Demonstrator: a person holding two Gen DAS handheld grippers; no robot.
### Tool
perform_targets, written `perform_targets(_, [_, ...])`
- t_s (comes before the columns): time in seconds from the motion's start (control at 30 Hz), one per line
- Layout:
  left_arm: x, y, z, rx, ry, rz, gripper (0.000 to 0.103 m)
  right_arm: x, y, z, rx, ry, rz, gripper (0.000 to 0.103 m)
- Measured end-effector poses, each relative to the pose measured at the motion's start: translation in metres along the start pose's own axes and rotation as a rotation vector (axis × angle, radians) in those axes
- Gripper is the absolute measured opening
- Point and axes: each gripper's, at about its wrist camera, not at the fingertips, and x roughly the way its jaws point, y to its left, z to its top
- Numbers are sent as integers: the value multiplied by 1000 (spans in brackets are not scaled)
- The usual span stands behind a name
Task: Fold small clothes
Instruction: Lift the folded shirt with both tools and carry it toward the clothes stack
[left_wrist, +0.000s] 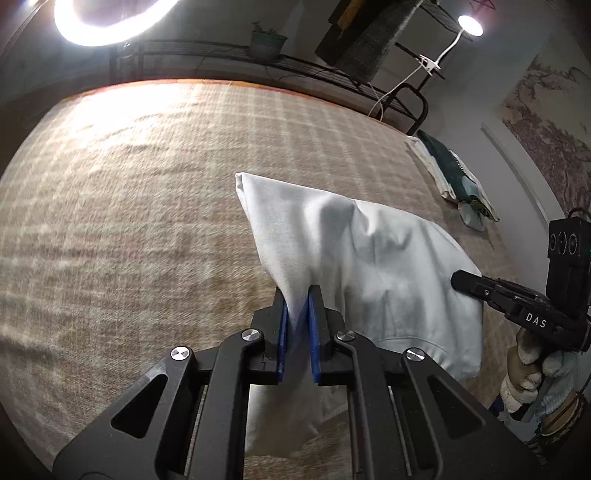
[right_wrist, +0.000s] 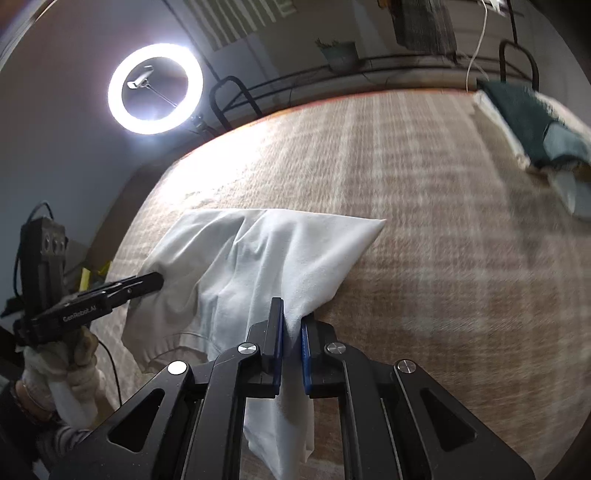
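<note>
On the beige plaid woven cloth covering the table (left_wrist: 129, 192), a white cotton garment (left_wrist: 369, 258) lies partly raised, near the middle of the left wrist view and running toward four o'clock. At six o'clock in that view the left tool (left_wrist: 297, 295) has its blue-padded jaws drawn narrow, clamped on a bunched edge of the white cotton garment, whose fabric rises in a tented fold toward a corner at about twelve o'clock of the pinch. At three to four o'clock the right tool (left_wrist: 458, 277), black and lettered, meets the garment's far edge, gripped by a hand in a pale knitted glove (left_wrist: 532, 373). From the right wrist view the right tool (right_wrist: 293, 314) is likewise nearly closed on a gathered edge of the garment (right_wrist: 266, 254), cloth hanging down below the jaws at six o'clock, while the left tool (right_wrist: 157, 280) touches the garment at nine o'clock. A glowing ring lamp (right_wrist: 155, 88) stands at ten o'clock, and a small stack of dark green and white folded clothes (right_wrist: 532, 122) sits at two o'clock.
</note>
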Motion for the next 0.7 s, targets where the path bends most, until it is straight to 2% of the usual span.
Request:
perform_targets(0.17, [0,-31,13,52,-16,-16,8,-19,-7,7,-25,-37,-28,7])
perform_targets(0.37, [16,-89,41,126,-41,-59,8,-49,-38,17,-46,-83,-81,7])
perform_targets(0.7, [69,-211,99,247,-89,-127,8,-108,-121,59,-47,-168,-235,7])
